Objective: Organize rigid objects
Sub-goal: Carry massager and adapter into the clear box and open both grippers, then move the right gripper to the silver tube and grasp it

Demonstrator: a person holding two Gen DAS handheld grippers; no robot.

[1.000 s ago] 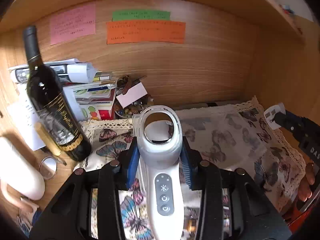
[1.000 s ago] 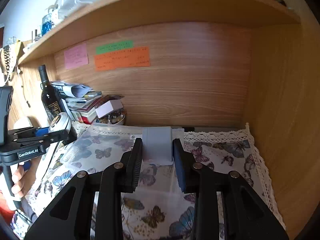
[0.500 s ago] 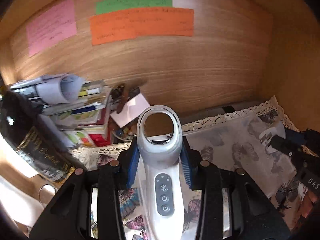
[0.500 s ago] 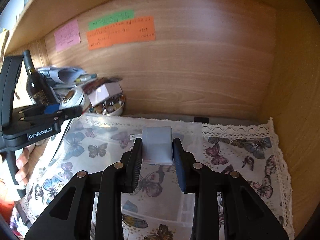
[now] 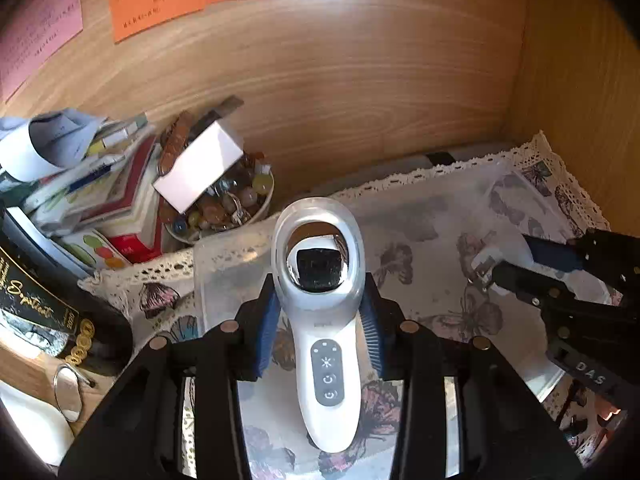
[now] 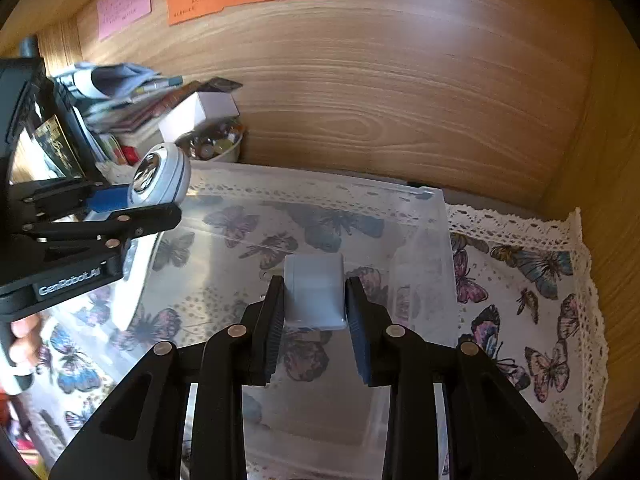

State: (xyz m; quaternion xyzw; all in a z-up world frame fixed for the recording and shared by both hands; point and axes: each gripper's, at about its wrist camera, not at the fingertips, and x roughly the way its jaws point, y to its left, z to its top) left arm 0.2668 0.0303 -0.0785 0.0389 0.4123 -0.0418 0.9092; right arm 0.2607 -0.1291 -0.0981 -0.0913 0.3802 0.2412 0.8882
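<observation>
Now, from your left wrist camera, your left gripper (image 5: 320,316) clamps the white handheld device (image 5: 322,304) and has pushed closer to the wooden back wall (image 5: 360,80) than a second ago (the wine bottle (image 5: 36,312) has slid to the frame's edge). From your right wrist camera, your right gripper (image 6: 314,312) grips the grey charger (image 6: 314,296), now lower over the clear plastic bin (image 6: 420,240).

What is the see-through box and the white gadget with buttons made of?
The box looks like clear plastic: butterflies show through its shiny walls. The gadget looks like smooth white plastic with a mirror-like, maybe metal, head that shows a reflection.
</observation>
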